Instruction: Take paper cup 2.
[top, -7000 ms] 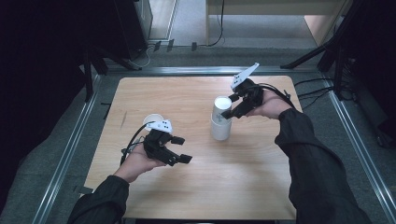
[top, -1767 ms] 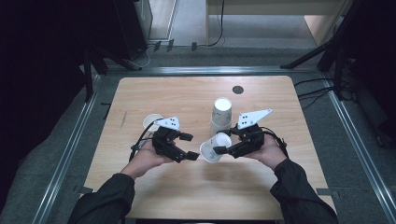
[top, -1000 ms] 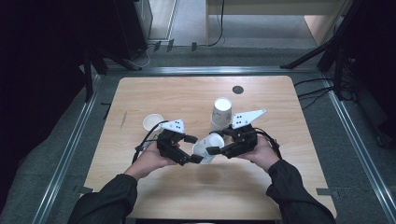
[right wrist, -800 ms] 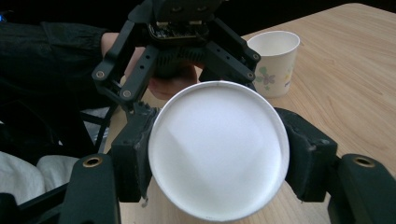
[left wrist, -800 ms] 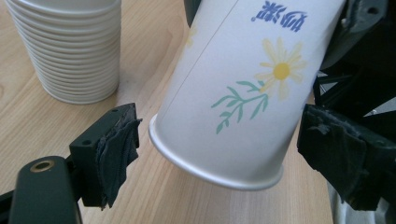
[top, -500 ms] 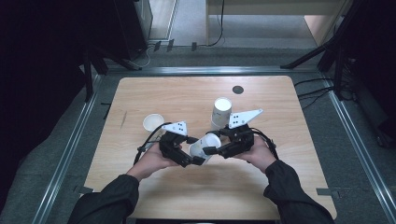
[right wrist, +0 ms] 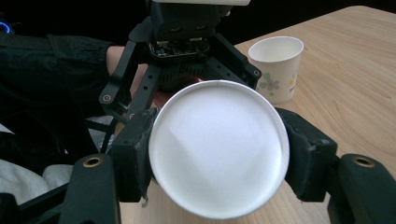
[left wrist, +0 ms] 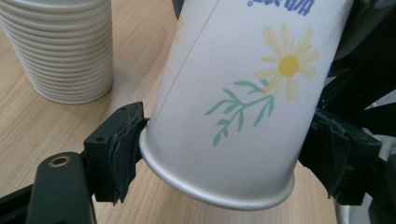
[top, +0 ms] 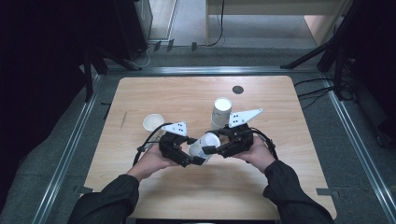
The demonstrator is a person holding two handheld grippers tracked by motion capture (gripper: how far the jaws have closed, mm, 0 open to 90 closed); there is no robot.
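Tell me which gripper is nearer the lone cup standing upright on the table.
Left. The left gripper sits just right of the lone cup; the right gripper is farther right, beyond the held cup.

A white paper cup [top: 204, 145] with a daisy print lies tilted sideways above the table, between both claws.

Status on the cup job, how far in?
Done: one paper cup stands alone, upright on the table, left of the cup stack. In hand: a second flowered cup is held above the table; the right hand-held gripper clamps its base end, and the left hand-held gripper has just been closing on its rim end, pads touching. Left: set it down; the stack looks far from finished.
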